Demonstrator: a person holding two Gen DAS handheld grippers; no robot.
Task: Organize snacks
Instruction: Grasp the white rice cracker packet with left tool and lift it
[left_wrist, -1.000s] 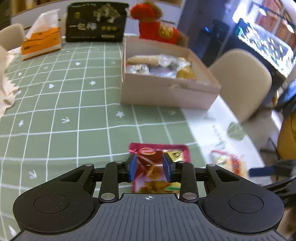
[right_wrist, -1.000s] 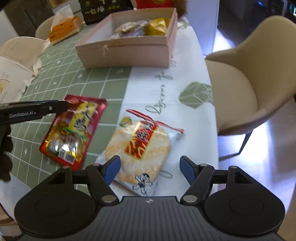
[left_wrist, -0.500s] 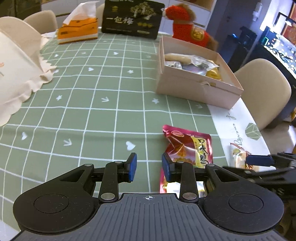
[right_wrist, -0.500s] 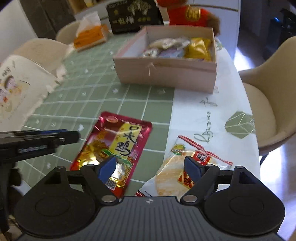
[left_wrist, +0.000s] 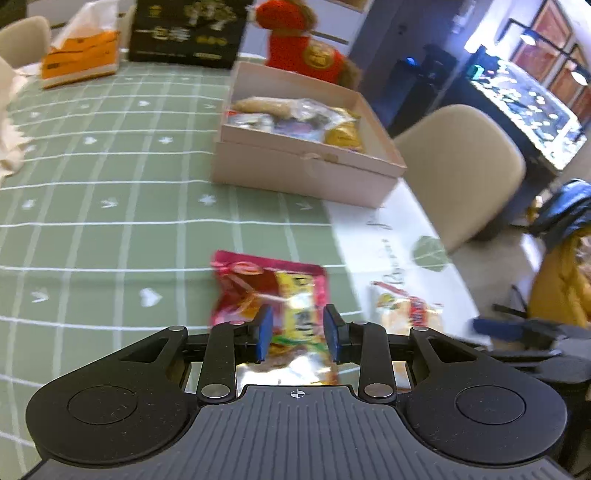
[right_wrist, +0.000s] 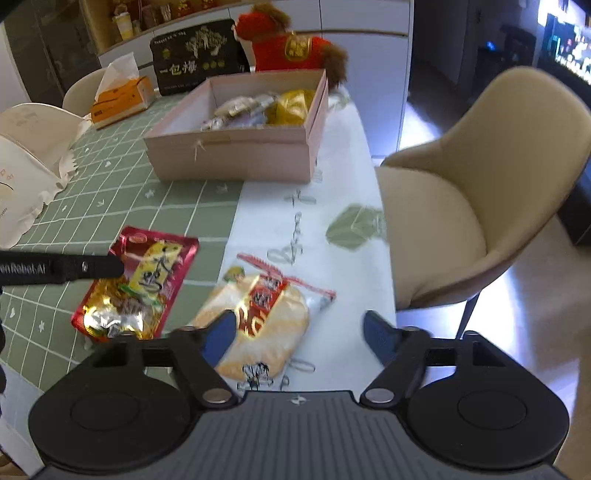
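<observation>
Your right gripper (right_wrist: 297, 334) hangs over the rice-cracker pack (right_wrist: 258, 325), which lies flat on the white strip of the worktop (right_wrist: 332, 155) near its front edge, just beside the red snack pouch (right_wrist: 136, 291) on the green grid. The cracker pack's long axis runs roughly front-to-back w/ a slight lean to the right at the far end (red tear strip up there), so the jaws straddle it across its short width; that's the relation your coming grab turns on. The right jaws are closing, the pack lies between them, but the pads are not on it yet: the left pad overlaps the pack's edge in the wrist view, the right pad stands clear over bare cloth, so nothing is grasped. Your left gripper (left_wrist: 297, 334) sits low over the near end of the red pouch, which runs away from you toward the box, jaws narrowed to a small gap w/ the pouch seen through it; I judge it unclenched on anything, since the foil looks flat on the worktop below the pads, though blur makes contact hard to rule out. The pink box (right_wrist: 236, 155) w/ other snacks already in it sits farther back, well apart from both packs. Right hand is nearer the cracker pack, left nearer the pouch, so each takes its own, then goes fwd to the box.
</observation>
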